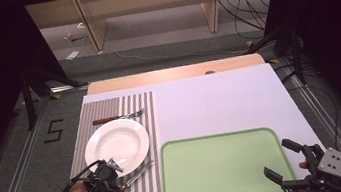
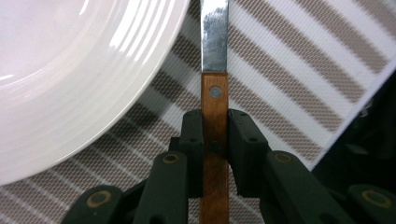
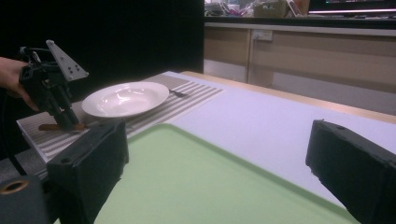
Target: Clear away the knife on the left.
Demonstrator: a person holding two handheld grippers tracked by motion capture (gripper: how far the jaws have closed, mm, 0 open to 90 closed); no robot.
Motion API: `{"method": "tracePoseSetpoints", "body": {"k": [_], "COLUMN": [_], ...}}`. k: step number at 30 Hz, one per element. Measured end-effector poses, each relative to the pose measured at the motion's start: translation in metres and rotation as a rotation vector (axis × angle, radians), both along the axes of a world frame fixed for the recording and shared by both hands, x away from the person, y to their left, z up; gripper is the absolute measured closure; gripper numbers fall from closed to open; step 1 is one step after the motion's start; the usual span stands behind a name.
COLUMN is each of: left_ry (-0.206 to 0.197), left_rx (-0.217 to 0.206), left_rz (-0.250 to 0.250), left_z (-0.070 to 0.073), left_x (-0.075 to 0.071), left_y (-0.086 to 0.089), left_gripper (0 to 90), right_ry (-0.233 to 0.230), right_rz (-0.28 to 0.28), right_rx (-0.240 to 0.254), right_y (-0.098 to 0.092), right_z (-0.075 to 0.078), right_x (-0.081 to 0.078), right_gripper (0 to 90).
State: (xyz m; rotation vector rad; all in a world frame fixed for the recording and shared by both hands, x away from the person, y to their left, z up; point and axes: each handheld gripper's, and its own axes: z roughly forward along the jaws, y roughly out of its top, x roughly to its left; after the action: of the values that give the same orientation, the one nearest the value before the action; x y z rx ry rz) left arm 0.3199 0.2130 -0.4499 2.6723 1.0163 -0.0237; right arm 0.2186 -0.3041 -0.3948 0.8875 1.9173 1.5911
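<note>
Knife (image 2: 215,70) clamped by its wooden handle in my left claw (image 2: 215,140), on the striped placemat (image 2: 289,79).

The knife lies flat on the placemat just beside the white plate (image 1: 117,145), blade pointing toward the green tray (image 1: 225,174). My left claw's jaws press the handle from both sides. My right claw (image 1: 281,158) hovers at the tray's right corner, jaws wide apart and holding nothing. A fork (image 1: 120,117) lies on the placemat beyond the plate, on the white desk (image 1: 219,99).
</note>
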Motion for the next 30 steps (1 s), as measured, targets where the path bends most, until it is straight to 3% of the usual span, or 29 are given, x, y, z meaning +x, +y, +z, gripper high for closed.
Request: {"method": "tracePoseSetpoints", "body": {"k": [9, 15, 21, 26, 30], "left_ry": [0.004, -0.015, -0.021, -0.066, -0.078], "left_rx": [-0.163, -0.267, -0.285, -0.317, -0.329], "left_rz": [0.001, 0.009, 0.029, 0.034, 0.010], "left_z": [0.006, 0.014, 0.016, 0.022, 0.027], "left_x": [0.000, -0.001, -0.001, -0.003, -0.006], "left_y": [-0.004, -0.012, -0.021, -0.030, -0.042], "left_gripper": [76.7, 76.7, 76.7, 76.7, 76.7], "right_ry": [0.001, 0.001, 0.000, 0.001, 0.001], "right_rz": [-0.001, -0.001, -0.001, -0.001, -0.002], "right_rx": [0.003, 0.003, 0.002, 0.002, 0.001], "right_y": [0.000, 0.000, 0.000, 0.000, 0.000], "right_z": [0.000, 0.000, 0.000, 0.000, 0.000], "right_x": [0.000, 0.000, 0.000, 0.000, 0.000], "right_gripper": [6.7, 6.7, 6.7, 6.7, 6.7]}}
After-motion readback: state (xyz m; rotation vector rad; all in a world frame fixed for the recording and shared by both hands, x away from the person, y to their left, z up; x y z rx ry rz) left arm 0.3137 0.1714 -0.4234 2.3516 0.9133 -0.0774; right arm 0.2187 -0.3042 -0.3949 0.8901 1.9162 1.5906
